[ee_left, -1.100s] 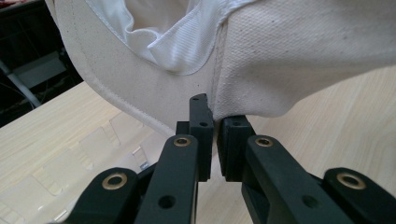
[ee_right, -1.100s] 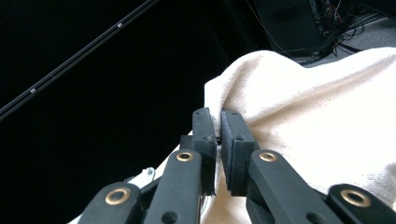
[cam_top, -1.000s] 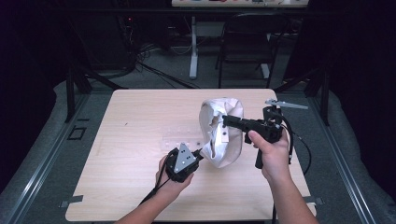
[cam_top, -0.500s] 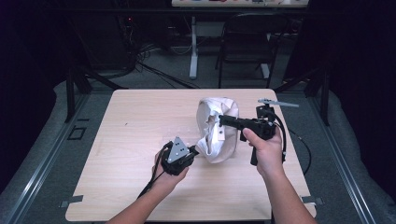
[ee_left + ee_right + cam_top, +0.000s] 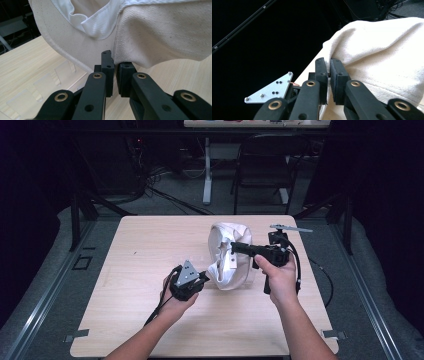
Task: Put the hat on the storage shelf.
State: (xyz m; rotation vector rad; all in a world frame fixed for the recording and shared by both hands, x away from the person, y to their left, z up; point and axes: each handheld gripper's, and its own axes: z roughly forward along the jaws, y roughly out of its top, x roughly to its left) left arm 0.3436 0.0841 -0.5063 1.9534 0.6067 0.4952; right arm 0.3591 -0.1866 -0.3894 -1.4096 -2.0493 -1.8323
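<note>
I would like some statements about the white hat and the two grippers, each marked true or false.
1. The right gripper is shut on the white hat. True.
2. The left gripper is wide open, far from the hat. False: its jaws are closed at the hat's lower edge.
3. The hat lies flat on the table. False: it is held up between the grippers.
4. The inside of the hat shows a white lining. True.
5. The hat is black. False: it is cream white.

Bare table [image 5: 145,250] left, cream hat [image 5: 227,265] blocking centre
</note>
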